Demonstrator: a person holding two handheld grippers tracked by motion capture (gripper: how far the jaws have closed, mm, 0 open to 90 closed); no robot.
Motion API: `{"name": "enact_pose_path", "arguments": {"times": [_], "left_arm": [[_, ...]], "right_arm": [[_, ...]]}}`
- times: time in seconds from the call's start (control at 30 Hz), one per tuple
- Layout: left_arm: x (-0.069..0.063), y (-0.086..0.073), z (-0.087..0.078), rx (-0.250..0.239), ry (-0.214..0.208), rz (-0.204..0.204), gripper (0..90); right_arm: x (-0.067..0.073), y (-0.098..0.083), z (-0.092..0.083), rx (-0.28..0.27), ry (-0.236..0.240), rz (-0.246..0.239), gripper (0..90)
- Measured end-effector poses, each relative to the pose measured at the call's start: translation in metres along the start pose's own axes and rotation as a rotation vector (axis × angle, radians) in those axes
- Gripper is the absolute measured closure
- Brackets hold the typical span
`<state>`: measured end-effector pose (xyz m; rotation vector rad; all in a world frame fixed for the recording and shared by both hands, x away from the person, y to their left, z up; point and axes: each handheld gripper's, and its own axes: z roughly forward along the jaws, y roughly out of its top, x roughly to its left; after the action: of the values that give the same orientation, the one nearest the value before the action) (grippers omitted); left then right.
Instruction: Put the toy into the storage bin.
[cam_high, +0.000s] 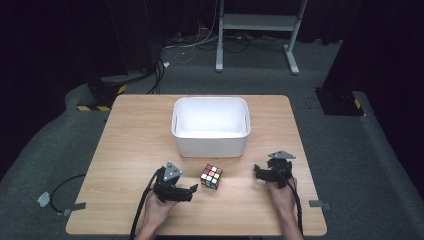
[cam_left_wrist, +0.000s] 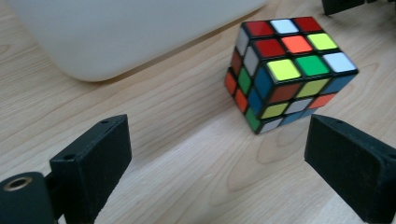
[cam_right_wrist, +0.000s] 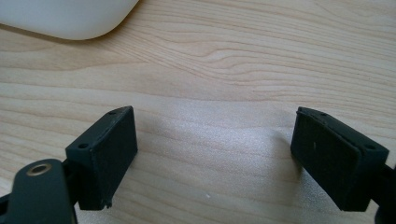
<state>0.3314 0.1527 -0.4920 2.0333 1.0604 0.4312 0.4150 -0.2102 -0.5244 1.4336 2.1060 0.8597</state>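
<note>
A scrambled colour cube (cam_high: 211, 176) (cam_left_wrist: 285, 70) sits on the wooden table (cam_high: 130, 145), just in front of a white rectangular bin (cam_high: 210, 125). My left gripper (cam_high: 192, 192) (cam_left_wrist: 219, 163) rests to the cube's left, open, with the cube a short way beyond its jaws and nothing between them. To the cube's right my right gripper (cam_high: 258, 172) (cam_right_wrist: 215, 158) is open over bare wood, pointing toward the cube. The white bin's rounded corner (cam_right_wrist: 65, 18) appears at the top left of the right gripper view.
The bin's white wall (cam_left_wrist: 126, 32) stands close behind the cube. Beyond the table's far edge are a metal stand (cam_high: 257, 30), floor cables (cam_high: 200, 42) and dark equipment (cam_high: 340, 100). A cable (cam_high: 65, 187) trails off the table's left side.
</note>
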Motion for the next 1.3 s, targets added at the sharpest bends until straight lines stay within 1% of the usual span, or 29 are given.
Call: {"name": "enact_pose_path", "arguments": {"times": [0.03,0.07,0.1,0.13,0.17,0.2,0.27,0.37,0.4,0.53,0.6,0.73,0.77,0.8,0.87,1.03,1.13,1.23,1.3], "left_arm": [[-0.002,0.001,0.001,0.006,-0.004,0.007,7.6],[-0.008,0.004,0.004,0.023,-0.002,0.019,7.4],[-0.008,0.004,0.004,0.023,-0.002,0.019,7.3],[-0.015,0.008,0.005,0.030,0.015,0.053,7.4],[-0.015,0.008,0.005,0.030,0.015,0.053,7.3],[-0.020,0.010,0.007,0.030,0.008,0.061,7.3],[-0.021,0.010,0.008,0.026,0.001,0.055,7.4],[-0.025,0.011,0.015,0.027,-0.024,0.044,7.3],[-0.028,0.012,0.019,0.028,-0.032,0.046,7.3],[-0.032,0.014,0.024,0.033,-0.036,0.061,7.2],[-0.034,0.015,0.027,0.026,-0.037,0.067,7.2],[-0.036,0.017,0.030,0.015,-0.044,0.048,7.2],[-0.036,0.018,0.031,0.017,-0.041,0.053,7.2],[-0.038,0.019,0.032,0.015,-0.023,0.066,7.2],[-0.041,0.020,0.033,0.018,-0.004,0.089,6.9],[-0.043,0.025,0.038,-0.005,-0.008,0.081,6.8],[-0.045,0.029,0.042,-0.002,-0.018,0.072,6.4],[-0.045,0.031,0.044,-0.003,-0.016,0.068,6.4],[-0.045,0.033,0.046,-0.009,-0.017,0.058,6.5]], "right_arm": [[0.000,0.000,0.000,0.000,0.000,0.000,14.4],[0.000,0.000,0.000,0.000,0.000,0.000,14.4],[0.000,0.000,0.000,0.000,0.000,0.000,14.4],[0.000,0.000,0.000,0.000,0.000,0.000,14.4],[0.000,0.000,0.000,0.000,0.000,0.000,14.4],[0.000,0.000,0.000,0.000,0.000,-0.001,14.4],[0.000,0.000,0.000,0.000,0.000,-0.001,14.4],[0.000,0.000,0.000,0.000,-0.001,-0.001,14.4],[0.000,0.000,0.000,0.000,0.000,0.000,14.4],[0.000,0.000,0.000,0.000,0.000,-0.001,14.4],[0.000,0.000,0.000,0.000,0.000,-0.001,14.4],[0.000,0.000,0.000,0.000,-0.001,0.000,14.5],[0.000,0.000,0.000,0.000,-0.001,0.000,14.5],[0.000,0.000,0.000,0.000,-0.001,0.000,14.5],[0.000,0.000,0.000,0.000,0.000,0.000,14.5],[0.000,0.000,0.000,0.000,0.000,-0.001,14.5],[0.000,0.000,0.000,0.000,0.000,-0.001,14.5],[0.000,0.000,0.000,0.000,0.000,0.002,14.5],[0.000,0.000,0.000,0.000,0.000,-0.001,14.5]]}}
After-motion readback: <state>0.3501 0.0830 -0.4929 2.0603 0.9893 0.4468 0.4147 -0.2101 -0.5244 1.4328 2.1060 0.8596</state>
